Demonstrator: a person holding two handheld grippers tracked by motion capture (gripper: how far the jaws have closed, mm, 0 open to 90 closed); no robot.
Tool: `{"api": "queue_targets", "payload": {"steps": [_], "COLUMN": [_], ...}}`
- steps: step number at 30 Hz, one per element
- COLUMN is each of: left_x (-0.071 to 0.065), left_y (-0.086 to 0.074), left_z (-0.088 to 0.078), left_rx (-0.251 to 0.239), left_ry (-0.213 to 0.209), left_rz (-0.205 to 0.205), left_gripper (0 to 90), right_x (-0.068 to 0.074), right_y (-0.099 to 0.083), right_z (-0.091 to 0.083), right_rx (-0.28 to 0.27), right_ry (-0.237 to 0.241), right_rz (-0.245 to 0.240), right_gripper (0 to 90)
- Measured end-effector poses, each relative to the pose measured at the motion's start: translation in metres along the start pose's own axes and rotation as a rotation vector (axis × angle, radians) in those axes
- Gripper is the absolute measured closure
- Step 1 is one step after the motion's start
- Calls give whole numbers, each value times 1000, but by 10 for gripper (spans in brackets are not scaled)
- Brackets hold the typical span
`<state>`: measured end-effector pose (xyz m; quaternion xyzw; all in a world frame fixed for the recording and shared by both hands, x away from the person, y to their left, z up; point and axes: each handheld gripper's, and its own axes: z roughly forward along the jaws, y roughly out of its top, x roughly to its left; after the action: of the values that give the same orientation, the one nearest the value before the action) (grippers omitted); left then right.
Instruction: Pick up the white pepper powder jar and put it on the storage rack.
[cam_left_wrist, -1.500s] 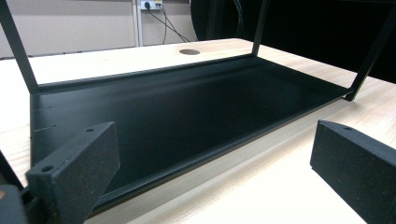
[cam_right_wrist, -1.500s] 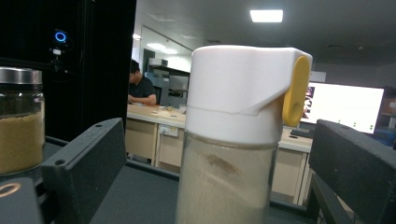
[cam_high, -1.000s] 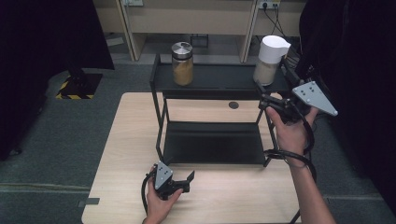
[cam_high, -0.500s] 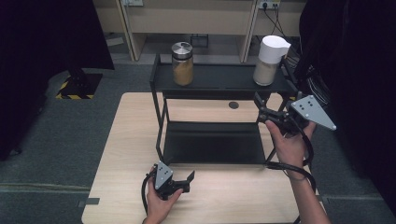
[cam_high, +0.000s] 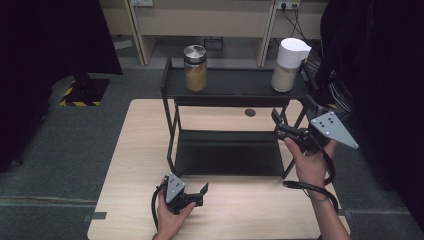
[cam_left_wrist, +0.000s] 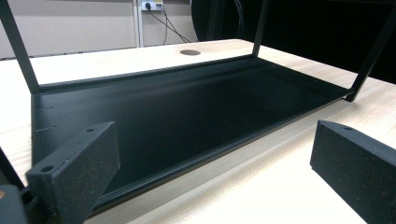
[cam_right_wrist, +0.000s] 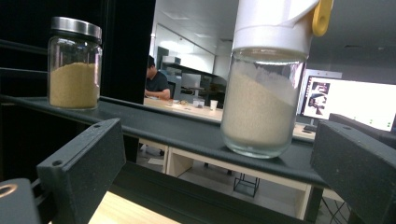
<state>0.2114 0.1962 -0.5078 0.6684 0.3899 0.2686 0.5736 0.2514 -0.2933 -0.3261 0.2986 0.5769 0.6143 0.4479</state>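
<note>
Our right gripper (cam_high: 280, 125), jaws apart at mid-right, sits below the upright white-lidded jar (cam_high: 288, 64) at upper right, nearer than our open left gripper (cam_high: 197, 192).

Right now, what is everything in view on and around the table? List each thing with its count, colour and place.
Table: one, light wood, under everything.
Rack: one, black, two shelves, standing on the table.
Jar: one, clear glass with a metal lid, tan grains inside, left on the top shelf.
Container: one, clear with a white lid, pale grains inside, right on the top shelf.
Cable hole: one, round, grey, in the table behind the rack.
Left gripper: one, black, jaws open, low over the table's near edge, facing the bottom shelf.
Right gripper: one, black with a grey plate, jaws open, raised at the rack's right, pointed at the container.
</note>
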Motion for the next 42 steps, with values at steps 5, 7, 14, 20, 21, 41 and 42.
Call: {"api": "queue_targets", "payload": {"steps": [5,7,14,20,21,41,42], "left_x": [0,0,0,0,0,-1,-1], "left_y": [0,0,0,0,0,0,0], "left_z": [0,0,0,0,0,0,0], "left_rx": [-1,-1,0,1,0,3,3], "left_ry": [0,0,1,0,0,0,0], "left_rz": [-1,0,0,-1,0,0,0], "left_gripper": [6,6,6,6,6,6,6], "right_x": [2,3,4,4,4,7,7], "right_y": [-6,-9,-17,-24,-25,-48,-49], "right_z": [-5,-7,-11,-17,-18,-37,-38], "right_rx": [6,8,24,30,33,70,73], "right_ry": [6,7,7,5,6,-5,-6], "right_rz": [2,4,14,21,23,35,34], "right_gripper": [35,36,35,35,35,35,35]}}
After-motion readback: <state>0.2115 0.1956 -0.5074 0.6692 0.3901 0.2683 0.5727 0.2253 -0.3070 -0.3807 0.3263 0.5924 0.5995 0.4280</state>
